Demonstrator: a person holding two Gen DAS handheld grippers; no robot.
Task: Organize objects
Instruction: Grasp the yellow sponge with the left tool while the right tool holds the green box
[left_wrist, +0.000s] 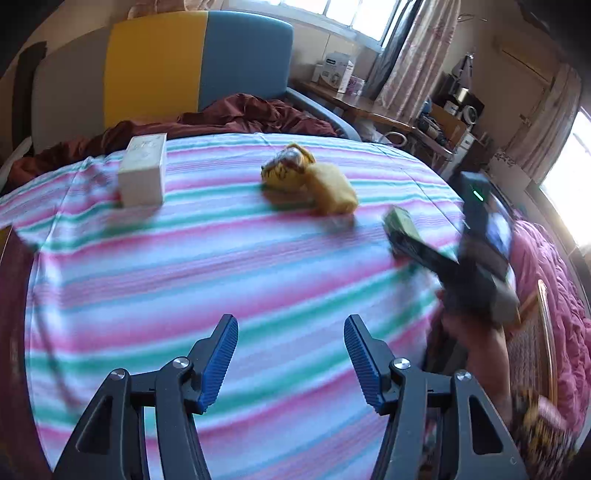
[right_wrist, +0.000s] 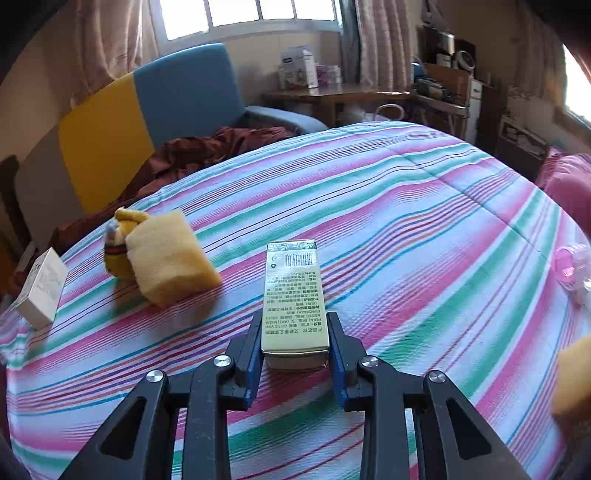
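Observation:
In the right wrist view a long green-gold box with printed text lies on the striped sheet, and my right gripper is shut on its near end. The left wrist view shows that same box and the right gripper at the right. My left gripper stands open over bare sheet, nothing between its blue pads. A yellow plush toy and a yellow sponge lie together further back. A white box stands at the left.
A striped sheet covers the bed. A dark red blanket is bunched at the yellow and blue headboard. A pink-capped clear item and another yellow sponge lie at the right edge. A wooden desk stands beyond.

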